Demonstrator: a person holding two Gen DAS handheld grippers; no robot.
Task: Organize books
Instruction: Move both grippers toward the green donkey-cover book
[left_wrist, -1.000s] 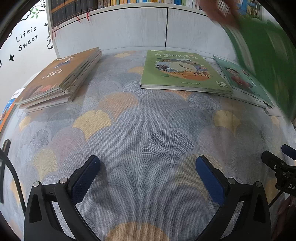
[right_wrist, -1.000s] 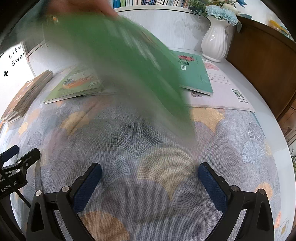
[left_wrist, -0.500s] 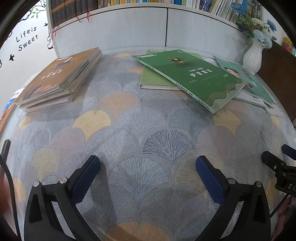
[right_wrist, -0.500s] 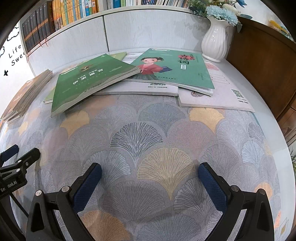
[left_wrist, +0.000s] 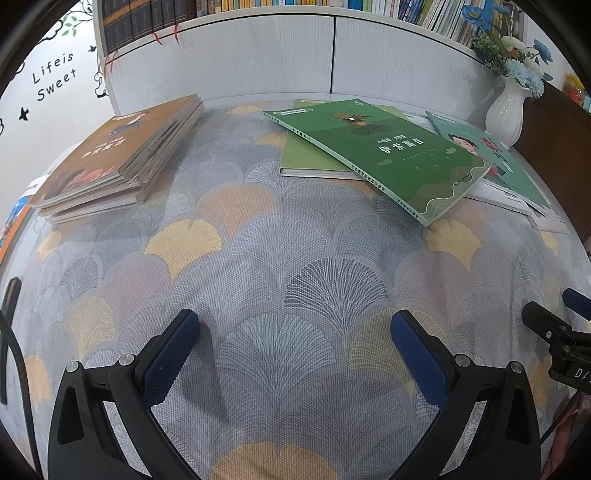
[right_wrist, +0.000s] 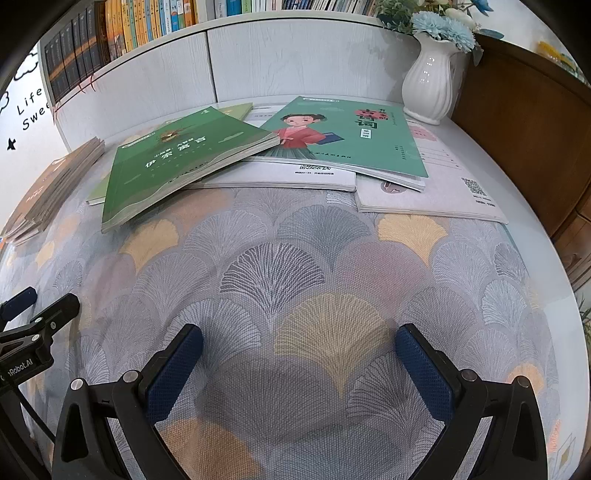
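Note:
A dark green book (left_wrist: 384, 151) (right_wrist: 184, 162) lies askew on a lighter green book (left_wrist: 306, 158) at the table's far side. A teal book with a girl on its cover (right_wrist: 347, 140) (left_wrist: 491, 155) lies to its right, over white booklets (right_wrist: 436, 192). A stack of brown books (left_wrist: 122, 155) (right_wrist: 55, 184) sits at the far left. My left gripper (left_wrist: 295, 339) is open and empty, low over the cloth near the front. My right gripper (right_wrist: 299, 347) is open and empty too, beside it on the right.
A patterned cloth (left_wrist: 295, 266) covers the table. A white vase with blue flowers (right_wrist: 432, 85) (left_wrist: 509, 107) stands at the back right by a brown cabinet (right_wrist: 524, 122). A white bookshelf (left_wrist: 332, 55) runs behind the table.
A hand dropped the dark green book onto the lighter green book a second ago and withdrew. The book now lies still. Neither gripper has moved.

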